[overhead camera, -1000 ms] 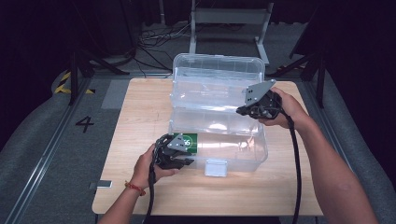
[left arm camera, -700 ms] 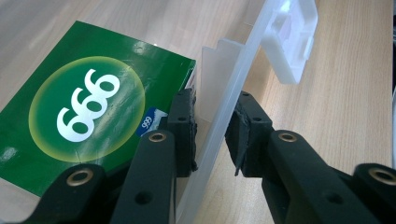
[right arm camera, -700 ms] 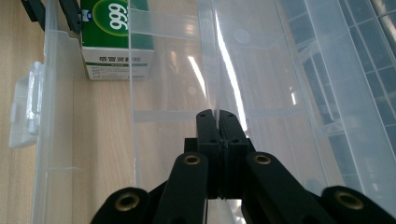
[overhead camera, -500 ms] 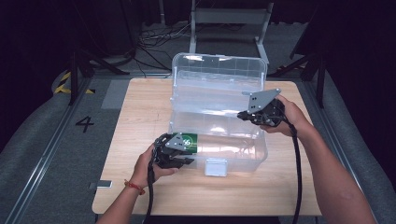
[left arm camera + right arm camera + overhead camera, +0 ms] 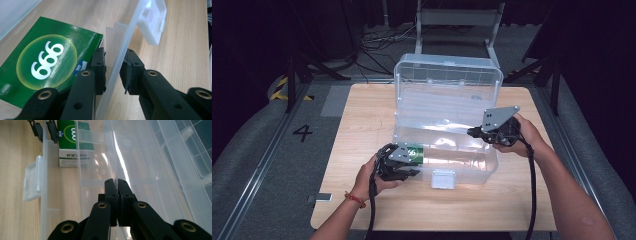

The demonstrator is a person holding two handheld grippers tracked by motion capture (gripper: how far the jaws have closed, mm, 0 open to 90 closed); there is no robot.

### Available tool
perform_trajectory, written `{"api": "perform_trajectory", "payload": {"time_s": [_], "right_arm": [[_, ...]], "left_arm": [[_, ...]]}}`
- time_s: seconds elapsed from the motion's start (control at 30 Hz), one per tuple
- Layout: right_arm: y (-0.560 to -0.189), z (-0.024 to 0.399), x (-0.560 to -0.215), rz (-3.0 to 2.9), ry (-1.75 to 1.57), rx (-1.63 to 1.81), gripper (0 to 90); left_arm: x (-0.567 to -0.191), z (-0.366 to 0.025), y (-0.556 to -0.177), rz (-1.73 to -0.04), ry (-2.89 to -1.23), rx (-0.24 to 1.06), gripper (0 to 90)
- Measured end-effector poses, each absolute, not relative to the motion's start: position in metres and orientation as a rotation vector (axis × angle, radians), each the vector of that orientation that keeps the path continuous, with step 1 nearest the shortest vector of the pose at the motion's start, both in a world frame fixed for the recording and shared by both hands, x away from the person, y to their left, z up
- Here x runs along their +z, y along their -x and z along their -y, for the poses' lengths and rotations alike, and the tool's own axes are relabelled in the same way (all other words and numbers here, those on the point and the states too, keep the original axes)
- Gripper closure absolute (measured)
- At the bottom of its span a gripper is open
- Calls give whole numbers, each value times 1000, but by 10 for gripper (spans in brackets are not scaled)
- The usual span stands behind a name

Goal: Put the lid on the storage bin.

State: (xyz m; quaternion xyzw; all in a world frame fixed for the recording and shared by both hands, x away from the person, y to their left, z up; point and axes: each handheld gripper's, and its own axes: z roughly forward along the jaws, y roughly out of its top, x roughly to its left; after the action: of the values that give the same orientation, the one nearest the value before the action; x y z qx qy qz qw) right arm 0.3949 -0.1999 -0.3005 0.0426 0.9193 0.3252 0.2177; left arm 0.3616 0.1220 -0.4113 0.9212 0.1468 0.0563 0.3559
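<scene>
The green carton (image 5: pixel 413 152) already lies in the open box (image 5: pixel 447 165), at its left end. Left fingers (image 5: pixel 100 66) grasp the box's front wall beside it; right gripper (image 5: pixel 117 181), clenched empty, hovers inside. The lid (image 5: pixel 447 75) isn't closed.

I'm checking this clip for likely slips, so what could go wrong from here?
The left gripper straddles the clear box's front wall right beside the green carton; a tug could tip the carton or drag the box. The right gripper, jaws shut, sits among the clear tray ribs and may snag one.
</scene>
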Motion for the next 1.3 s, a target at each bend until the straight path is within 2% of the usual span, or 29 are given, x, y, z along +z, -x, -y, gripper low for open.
{"api": "perform_trajectory", "payload": {"time_s": [0.47, 0.57, 0.6, 0.63, 0.73, 0.77, 0.9, 1.03, 1.3], "right_arm": [[-373, 203, -315, -2517, -94, 917, 870], [-371, 203, -316, -2508, -92, 900, 864], [-370, 203, -316, -2507, -92, 900, 864], [-370, 204, -317, -2507, -89, 916, 864], [-371, 206, -318, -2501, -93, 936, 864], [-370, 206, -318, -2500, -99, 945, 862], [-369, 207, -319, -2487, -107, 954, 857], [-368, 209, -320, -2475, -123, 974, 852], [-366, 211, -323, -2458, -134, 1000, 842]], "left_arm": [[-413, -120, -355, -411, -2363, 226, 680], [-413, -121, -353, -424, -2364, 227, 600], [-411, -122, -350, -442, -2358, 222, 600], [-409, -124, -348, -452, -2355, 234, 546], [-401, -134, -337, -474, -2318, 259, 486], [-399, -137, -336, -480, -2305, 253, 440], [-384, -155, -328, -550, -2252, 290, 380], [-370, -169, -328, -564, -2209, 270, 383], [-331, -178, -337, -550, -2117, 289, 449]]}}
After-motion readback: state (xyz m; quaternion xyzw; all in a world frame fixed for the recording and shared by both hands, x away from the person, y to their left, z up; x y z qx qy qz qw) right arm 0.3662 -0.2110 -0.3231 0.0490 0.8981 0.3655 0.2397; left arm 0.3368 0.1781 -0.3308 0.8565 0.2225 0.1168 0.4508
